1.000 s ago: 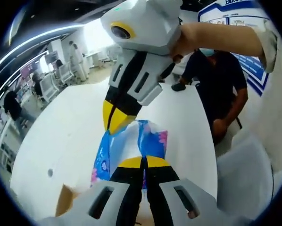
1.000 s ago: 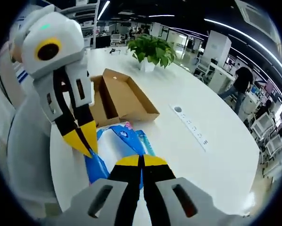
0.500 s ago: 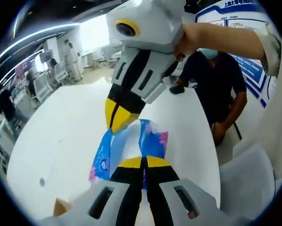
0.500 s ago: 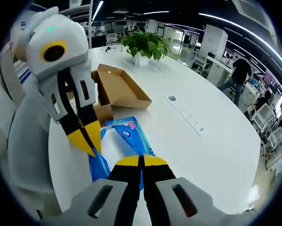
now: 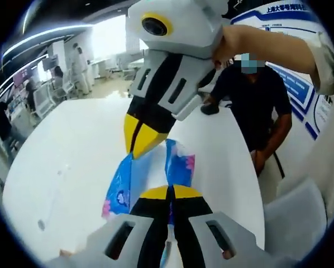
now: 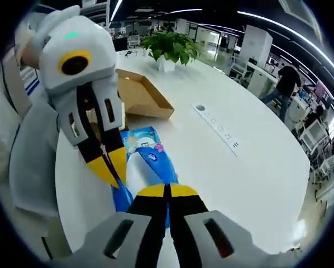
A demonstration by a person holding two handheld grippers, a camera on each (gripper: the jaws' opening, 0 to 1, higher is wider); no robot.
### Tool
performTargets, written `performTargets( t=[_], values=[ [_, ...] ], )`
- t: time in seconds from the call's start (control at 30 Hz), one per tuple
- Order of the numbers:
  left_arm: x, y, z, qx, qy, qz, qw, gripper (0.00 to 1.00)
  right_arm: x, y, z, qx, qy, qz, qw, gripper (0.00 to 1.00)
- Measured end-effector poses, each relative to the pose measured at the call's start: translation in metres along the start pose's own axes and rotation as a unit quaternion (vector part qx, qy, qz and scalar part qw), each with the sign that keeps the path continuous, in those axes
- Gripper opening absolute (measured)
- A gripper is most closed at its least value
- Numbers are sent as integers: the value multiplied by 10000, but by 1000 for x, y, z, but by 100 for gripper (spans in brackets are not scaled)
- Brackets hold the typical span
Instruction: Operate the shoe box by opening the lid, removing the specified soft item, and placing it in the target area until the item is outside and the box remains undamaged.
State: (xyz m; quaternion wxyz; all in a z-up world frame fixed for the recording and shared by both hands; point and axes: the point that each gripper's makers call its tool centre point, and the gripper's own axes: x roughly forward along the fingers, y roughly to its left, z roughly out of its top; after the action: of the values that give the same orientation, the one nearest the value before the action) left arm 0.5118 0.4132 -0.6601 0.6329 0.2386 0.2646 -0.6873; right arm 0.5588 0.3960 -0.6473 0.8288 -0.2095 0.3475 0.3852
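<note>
Left gripper view looks along the left gripper (image 5: 170, 192), whose yellow-tipped black jaws are pressed together on the near edge of a soft blue packet (image 5: 178, 164). The packet is a glossy blue plastic pack with white panels, pink flower marks at its corners and a small printed figure on one flap; it is bowed, its two sides rising and a white fold sagging between them. The right gripper (image 5: 142, 137) comes down from above, its yellow tips closed and pinching the far edge of the same packet, just ahead of the left gripper's tips. A hand (image 5: 225, 47) grips the right gripper's white body. The packet hangs between the two grippers above a white table (image 5: 66, 162). Beyond the right gripper's side of the table stands a person in dark clothes (image 5: 256, 100).

In the right gripper view the right gripper (image 6: 168, 192) is likewise clamped on the packet (image 6: 147, 159), and the left gripper (image 6: 112, 167) reaches in from the left, its tips shut on the packet's side. Ahead of both grippers, well past the packet, an open brown cardboard shoe box (image 6: 139, 95) lies on the table (image 6: 256, 151). Farther on stands a potted green plant (image 6: 170, 47). A white power strip (image 6: 217, 128) lies to the right of the packet.
</note>
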Motion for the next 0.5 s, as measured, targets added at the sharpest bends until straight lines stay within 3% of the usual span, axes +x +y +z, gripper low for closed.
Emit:
performTargets(
  t=[0.5],
  values=[
    [40,8,11,10,66,-281,9996,0,-1,-22,-27,37,238,66,9997,0]
  ],
)
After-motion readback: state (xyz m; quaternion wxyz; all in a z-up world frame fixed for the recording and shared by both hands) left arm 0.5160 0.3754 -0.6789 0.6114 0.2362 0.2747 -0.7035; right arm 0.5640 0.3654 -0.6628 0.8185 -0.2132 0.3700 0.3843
